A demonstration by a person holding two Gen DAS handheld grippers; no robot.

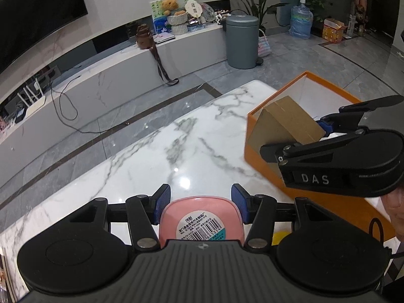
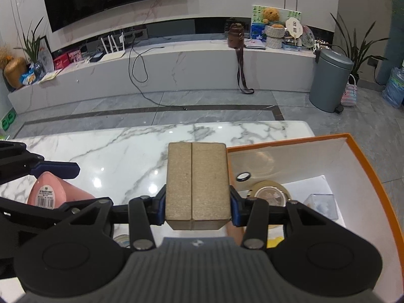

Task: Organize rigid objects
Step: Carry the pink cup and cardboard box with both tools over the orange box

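Both jaws clamped: left gripper [image 1: 200, 202] pink dish [image 1: 200, 221] (barcoded), right gripper [image 2: 198, 207] cardboard box [image 2: 198, 184].

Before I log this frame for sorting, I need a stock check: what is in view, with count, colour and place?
Cardboard box: one, brown, clamped in the right tongs beside the bin's near-left wall.
Pink dish: one, barcode sticker on it, clamped in the left tongs.
Storage bin: one, orange outside, white inside, on the table's right.
Round tin: one, silver-gold, inside the bin.
Marble table: one, white-grey.
Pedal bin: one, grey, on the floor.
Left tongs, right tongs: black, blue pads.
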